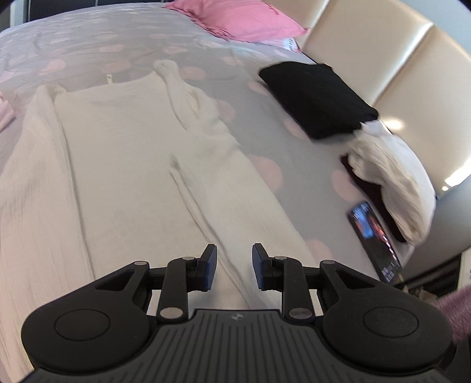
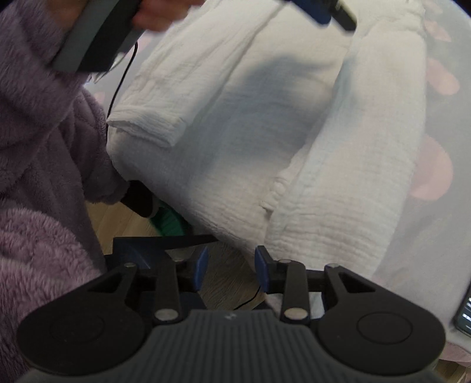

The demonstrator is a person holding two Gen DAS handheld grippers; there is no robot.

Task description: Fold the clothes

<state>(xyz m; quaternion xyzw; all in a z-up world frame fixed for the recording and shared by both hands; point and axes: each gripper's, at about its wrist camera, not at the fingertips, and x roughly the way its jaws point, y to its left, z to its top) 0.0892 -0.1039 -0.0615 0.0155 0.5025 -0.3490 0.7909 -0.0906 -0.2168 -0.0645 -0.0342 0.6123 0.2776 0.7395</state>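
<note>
A white crinkled garment (image 1: 123,153) lies spread flat on the bed, its sleeves laid along its sides. My left gripper (image 1: 234,266) hovers open above the garment's right sleeve (image 1: 235,191), with nothing between its pads. My right gripper (image 2: 231,272) stands open over the bed's near edge at the garment's hem (image 2: 323,241); only wooden floor shows between its fingers. In the right wrist view the garment (image 2: 235,132) has a folded cuff (image 2: 147,126) at its left. A finger of the left gripper (image 2: 343,14) shows at the top, above the cloth.
A folded black garment (image 1: 318,100), a crumpled white one (image 1: 391,176) and a lit phone (image 1: 374,232) lie to the right on the grey pink-dotted sheet (image 1: 294,153). A pink pillow (image 1: 244,17) and beige headboard (image 1: 382,59) are beyond. A purple fleece sleeve (image 2: 38,117) fills the left.
</note>
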